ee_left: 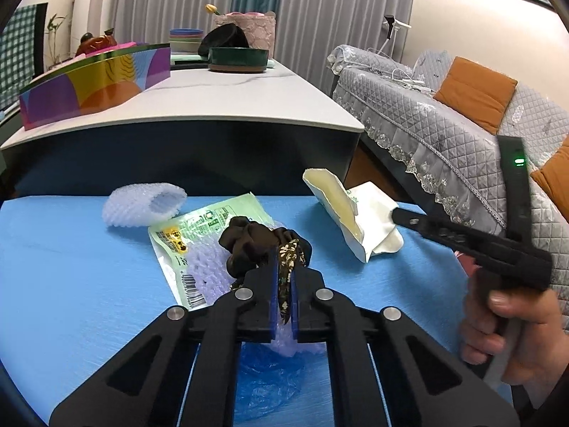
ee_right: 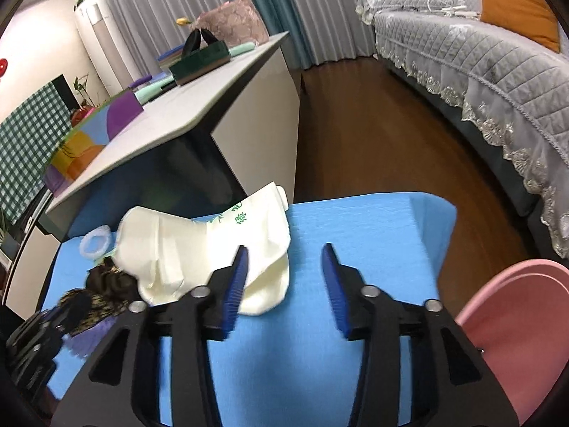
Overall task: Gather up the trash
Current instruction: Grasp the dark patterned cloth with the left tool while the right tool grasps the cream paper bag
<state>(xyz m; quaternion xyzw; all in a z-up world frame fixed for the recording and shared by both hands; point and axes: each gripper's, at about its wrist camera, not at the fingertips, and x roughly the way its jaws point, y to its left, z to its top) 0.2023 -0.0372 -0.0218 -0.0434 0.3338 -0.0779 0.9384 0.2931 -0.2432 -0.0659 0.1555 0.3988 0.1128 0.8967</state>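
My left gripper [ee_left: 283, 277] is shut on a floral brown scrunchie [ee_left: 288, 259] that joins a dark brown scrunchie [ee_left: 249, 242], above a green wrapper [ee_left: 209, 220] and bubble wrap [ee_left: 206, 270] on the blue mat [ee_left: 71, 267]. A white foam net [ee_left: 142, 204] lies behind. A cream paper bag [ee_left: 355, 220] lies to the right. My right gripper [ee_right: 284, 284] is open; its left finger lies over the edge of the cream bag [ee_right: 199, 245]. It shows from the side in the left wrist view [ee_left: 394, 215]. The scrunchies [ee_right: 106, 284] lie left of the bag.
A crumpled blue plastic bag [ee_left: 266, 373] lies under my left gripper. A pink bin [ee_right: 515, 338] stands at the right of the mat. A white table [ee_left: 213, 99] with a colourful box [ee_left: 96, 82] stands behind. A grey sofa [ee_right: 480, 71] is to the right.
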